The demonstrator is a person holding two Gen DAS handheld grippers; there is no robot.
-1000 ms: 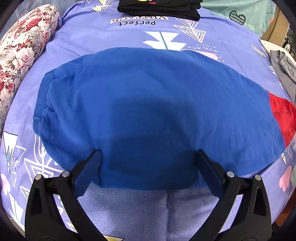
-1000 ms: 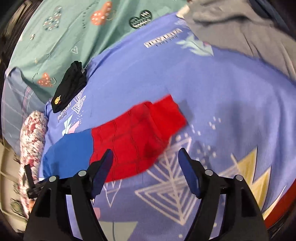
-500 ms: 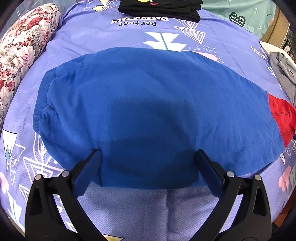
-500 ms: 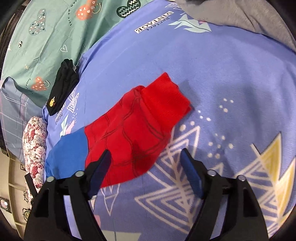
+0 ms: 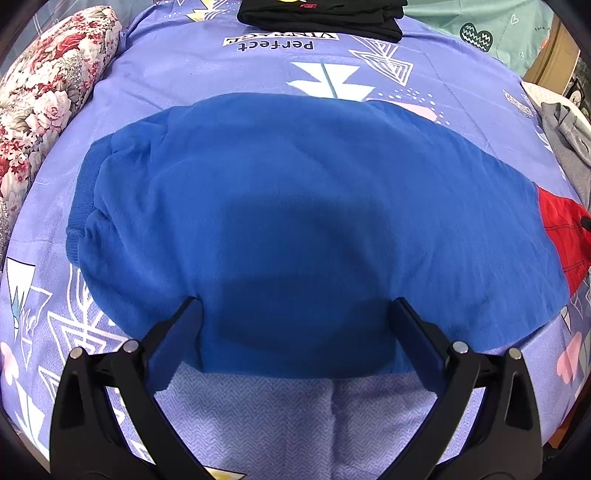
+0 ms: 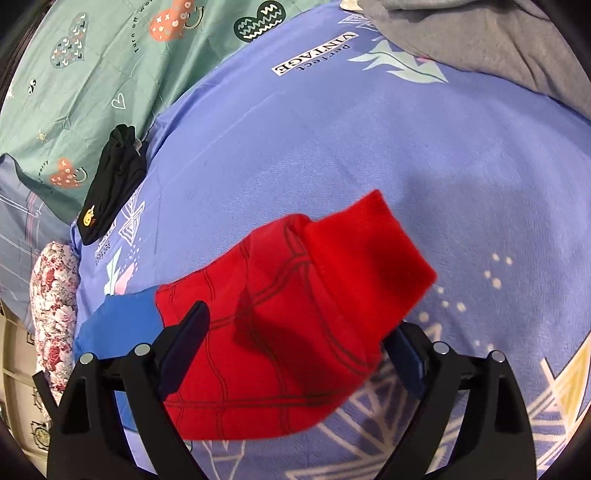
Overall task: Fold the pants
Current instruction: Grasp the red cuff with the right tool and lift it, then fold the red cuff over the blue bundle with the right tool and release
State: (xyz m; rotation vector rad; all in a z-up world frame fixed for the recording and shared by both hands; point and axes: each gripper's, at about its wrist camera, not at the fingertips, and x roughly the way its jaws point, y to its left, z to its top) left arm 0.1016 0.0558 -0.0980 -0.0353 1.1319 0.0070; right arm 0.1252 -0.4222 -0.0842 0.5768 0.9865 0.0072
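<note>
The pants lie flat on the bed, with a blue upper part (image 5: 295, 206) and red lower legs (image 6: 295, 295). In the left wrist view my left gripper (image 5: 295, 306) hovers open over the near edge of the blue part, and nothing is between its fingers. The red legs show at the right edge (image 5: 565, 236) of that view. In the right wrist view my right gripper (image 6: 299, 321) stands open low over the red legs, just behind the cuff (image 6: 369, 243). The red cloth lies between its fingers without being pinched.
A purple patterned bedsheet (image 5: 258, 70) covers the bed. Folded black clothes (image 5: 321, 14) lie at the far edge. A floral pillow (image 5: 40, 99) sits at the left and a grey garment (image 6: 480, 40) at the right. A green sheet (image 6: 92, 66) lies beyond.
My right gripper has moved forward and down toward the red legs, which now lie between its fingers; its jaws have widened a little. The left gripper has stayed put.
</note>
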